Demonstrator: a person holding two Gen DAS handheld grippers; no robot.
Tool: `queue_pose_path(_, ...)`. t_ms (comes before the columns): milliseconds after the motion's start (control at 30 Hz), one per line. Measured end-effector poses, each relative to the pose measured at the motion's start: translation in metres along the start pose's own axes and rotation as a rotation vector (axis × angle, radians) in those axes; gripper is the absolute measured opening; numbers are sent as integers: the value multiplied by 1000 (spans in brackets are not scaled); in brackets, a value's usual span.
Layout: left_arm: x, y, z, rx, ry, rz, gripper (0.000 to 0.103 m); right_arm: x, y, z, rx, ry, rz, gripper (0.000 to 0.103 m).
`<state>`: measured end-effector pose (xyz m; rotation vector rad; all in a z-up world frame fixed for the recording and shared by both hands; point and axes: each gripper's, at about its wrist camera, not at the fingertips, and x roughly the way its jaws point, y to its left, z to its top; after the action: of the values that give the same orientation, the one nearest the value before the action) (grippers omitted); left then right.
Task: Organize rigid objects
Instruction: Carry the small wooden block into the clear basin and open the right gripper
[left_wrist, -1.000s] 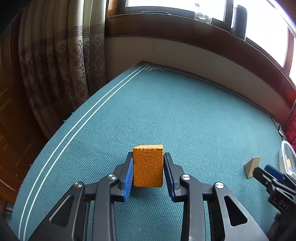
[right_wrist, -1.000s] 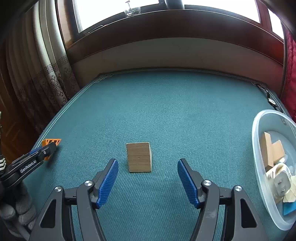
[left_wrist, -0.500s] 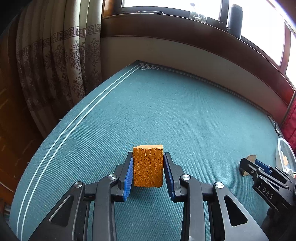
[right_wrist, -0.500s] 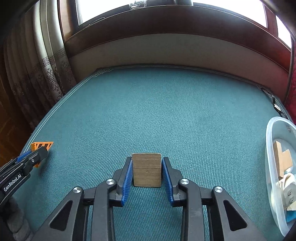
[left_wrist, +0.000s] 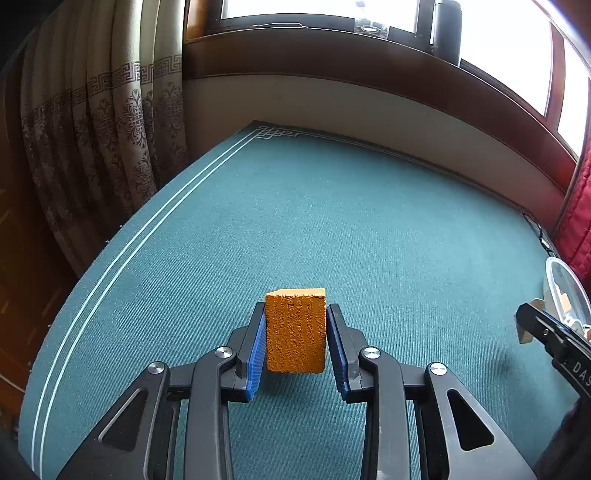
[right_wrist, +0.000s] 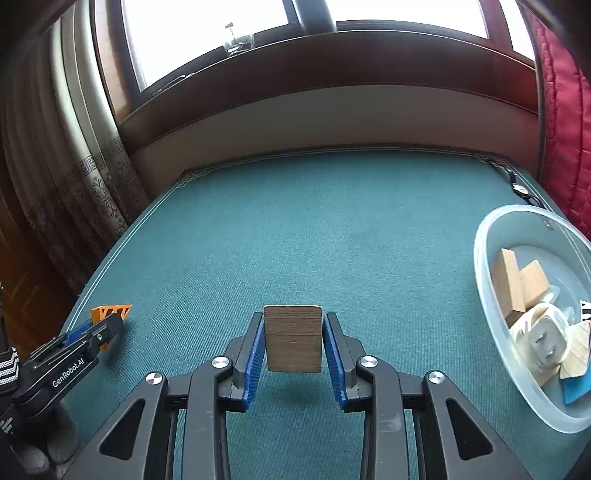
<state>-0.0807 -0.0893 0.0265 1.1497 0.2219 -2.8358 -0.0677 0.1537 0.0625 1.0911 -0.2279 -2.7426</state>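
My left gripper (left_wrist: 295, 341) is shut on an orange block (left_wrist: 295, 330), held a little above the teal table. My right gripper (right_wrist: 293, 341) is shut on a plain wooden block (right_wrist: 293, 338), lifted off the cloth with its shadow below. In the right wrist view the left gripper (right_wrist: 109, 326) shows at the far left with the orange block (right_wrist: 110, 312) at its tip. In the left wrist view the right gripper's finger (left_wrist: 546, 328) enters at the right edge, with a corner of the wooden block (left_wrist: 524, 334) visible.
A clear plastic bowl (right_wrist: 484, 273) stands at the right, holding wooden pieces, a white plug and a blue piece; its rim (left_wrist: 554, 280) shows in the left wrist view. A curtain hangs left, a wall and window sill behind. A red quilted cloth (right_wrist: 565, 147) is at far right.
My right gripper closed its jaws on the wooden block and lifted it off the table, shifting right so the bowl shows more. My left gripper kept hold of the orange block.
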Motion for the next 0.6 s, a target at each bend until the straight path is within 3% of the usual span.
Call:
queue_pose_path(300, 0, -14, -5, 42, 1, -13, 32, -31, -32, 6, 85, -112, -74, 33)
queue_pose_path(600, 1, -19, -7, 56, 3, -13, 32, -58, -82, 11, 179, -217, -217, 33)
